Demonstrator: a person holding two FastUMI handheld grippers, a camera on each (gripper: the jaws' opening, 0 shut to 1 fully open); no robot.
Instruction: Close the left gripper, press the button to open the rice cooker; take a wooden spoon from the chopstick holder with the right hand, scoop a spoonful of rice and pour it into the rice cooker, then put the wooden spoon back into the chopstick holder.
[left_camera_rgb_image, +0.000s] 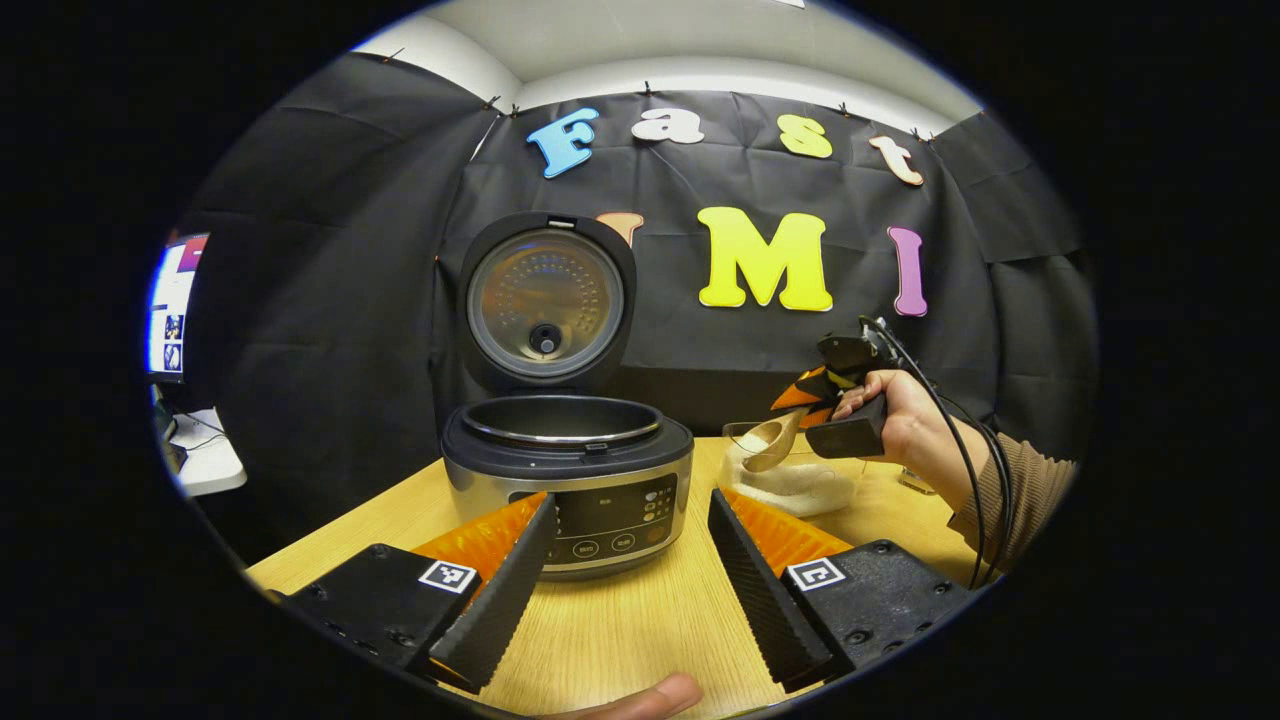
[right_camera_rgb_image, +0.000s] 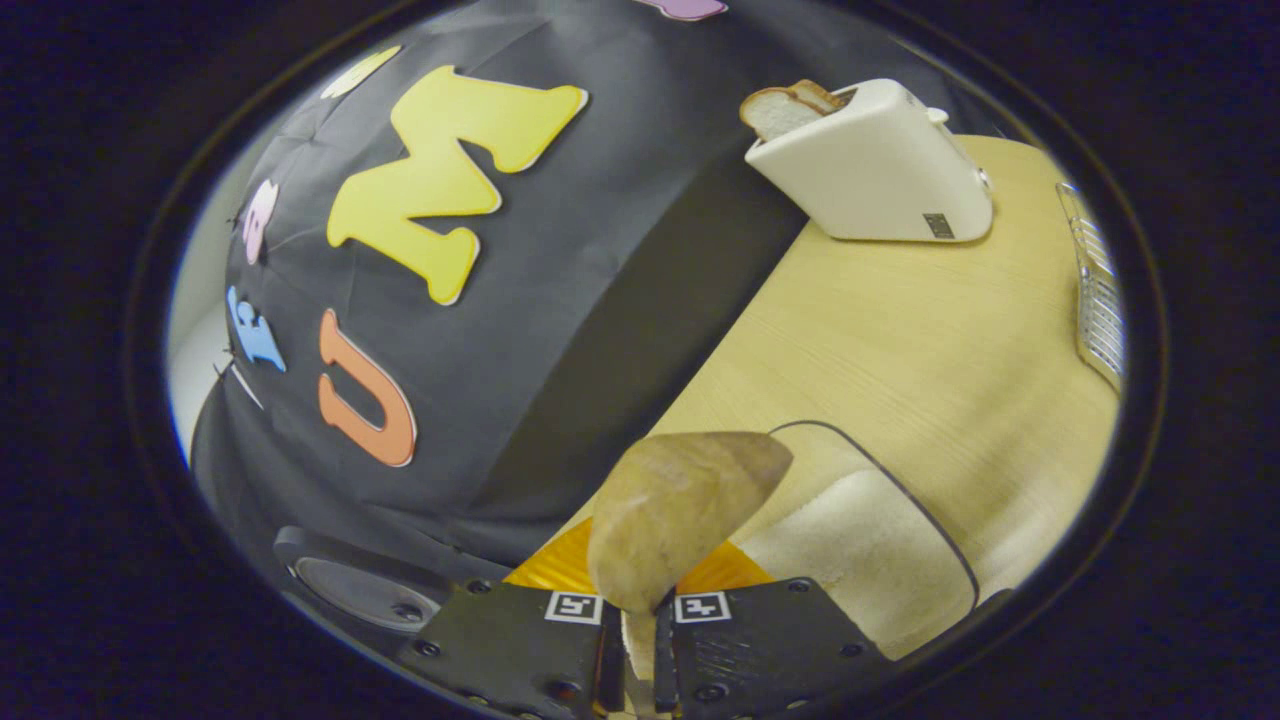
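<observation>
Rice cooker (left_camera_rgb_image: 566, 470) stands open on the table (left_camera_rgb_image: 640, 620) — the left gripper (left_camera_rgb_image: 628, 560) spread wide before it. The right gripper (right_camera_rgb_image: 636, 640), clamped on the wooden spoon (right_camera_rgb_image: 675, 510), hovers over the rice container (right_camera_rgb_image: 880, 560); scooping seems next — dip the bowl in.

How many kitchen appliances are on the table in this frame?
2: the rice cooker, lid up, at the table's middle in the left gripper view; the toaster, holding bread, at the far table edge in the right gripper view. Others may be hidden.
</observation>
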